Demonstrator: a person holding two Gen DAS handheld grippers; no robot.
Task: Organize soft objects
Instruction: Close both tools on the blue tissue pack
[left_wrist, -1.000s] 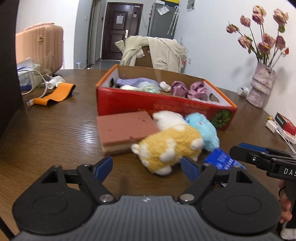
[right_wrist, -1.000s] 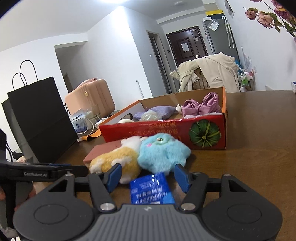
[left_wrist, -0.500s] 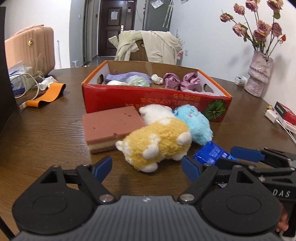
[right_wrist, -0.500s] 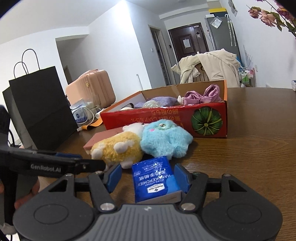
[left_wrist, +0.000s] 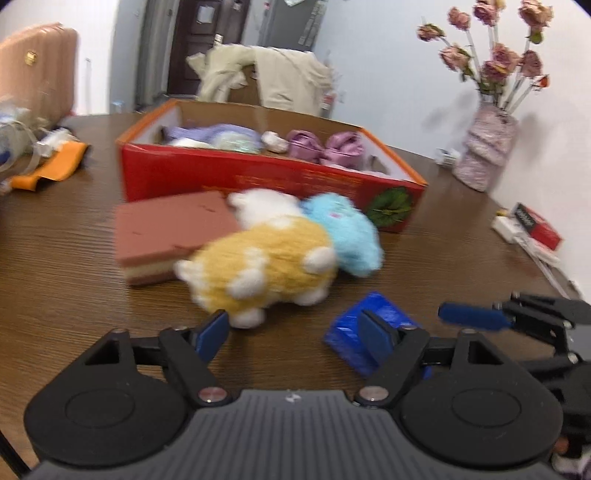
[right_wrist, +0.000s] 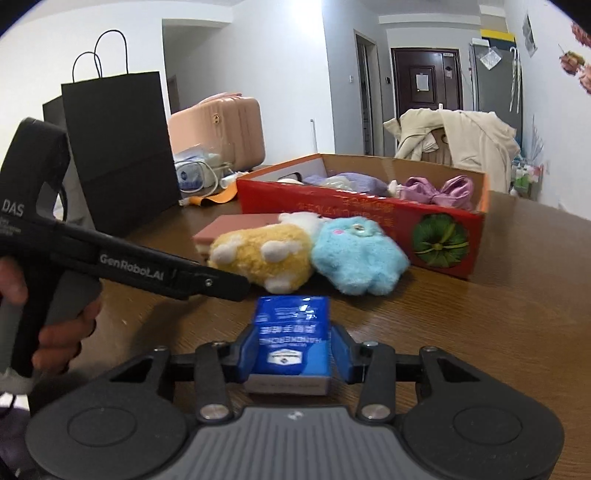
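My right gripper (right_wrist: 293, 356) is shut on a blue tissue pack (right_wrist: 291, 332), low over the table; the pack also shows in the left wrist view (left_wrist: 369, 328). My left gripper (left_wrist: 293, 330) is open and empty, just in front of a yellow-and-white plush (left_wrist: 266, 266). A light blue plush (left_wrist: 347, 232) and a white plush (left_wrist: 266, 203) lie against it. A pink sponge block (left_wrist: 166, 232) lies to their left. A red cardboard box (left_wrist: 258, 177) behind them holds purple and pale soft items.
A vase of dried roses (left_wrist: 484, 155) stands at the back right. A red packet and cables (left_wrist: 535, 232) lie at the right edge. An orange band and cords (left_wrist: 48, 166) lie at the left. A black paper bag (right_wrist: 118, 155) stands left.
My right gripper has closed on the blue tissue pack. My left gripper has moved closer to the yellow plush and stays open.
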